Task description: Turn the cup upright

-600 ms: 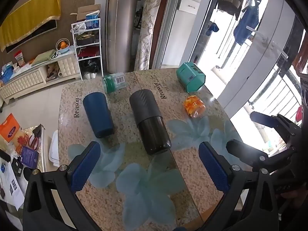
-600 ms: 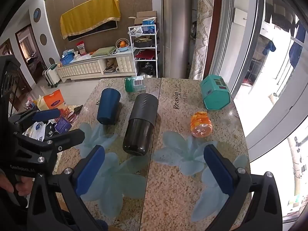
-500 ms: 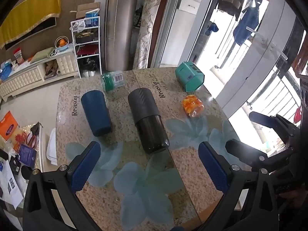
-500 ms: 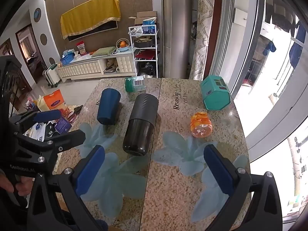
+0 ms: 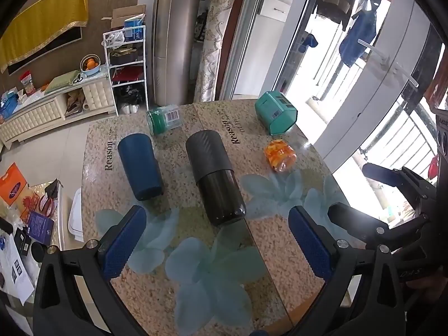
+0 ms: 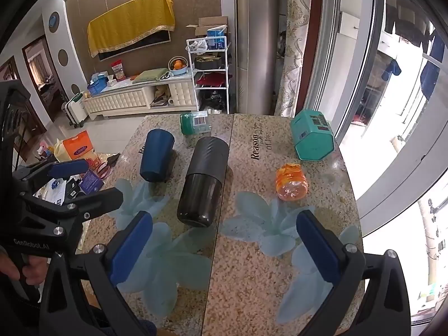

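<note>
A dark blue cup [image 5: 140, 166] lies on its side on the speckled table [image 5: 190, 252], left of centre; it also shows in the right wrist view [image 6: 156, 155]. A larger black tumbler [image 5: 214, 176] lies on its side beside it, in the right wrist view [image 6: 203, 180] too. My left gripper [image 5: 215, 246] is open and empty, above the table's near part, short of both cups. My right gripper [image 6: 224, 247] is open and empty, also over the near part of the table. Each gripper shows at the edge of the other's view.
A green-lidded jar [image 5: 163, 119] lies at the far edge. A teal hexagonal box [image 5: 275, 116] lies at the far right, an orange jar [image 5: 280, 155] on its side nearer. The table's right edge borders a glass balcony door. Clutter covers the floor at left.
The left gripper has drawn slightly back and up, so the cups sit a little higher in its view. The right gripper has barely moved.
</note>
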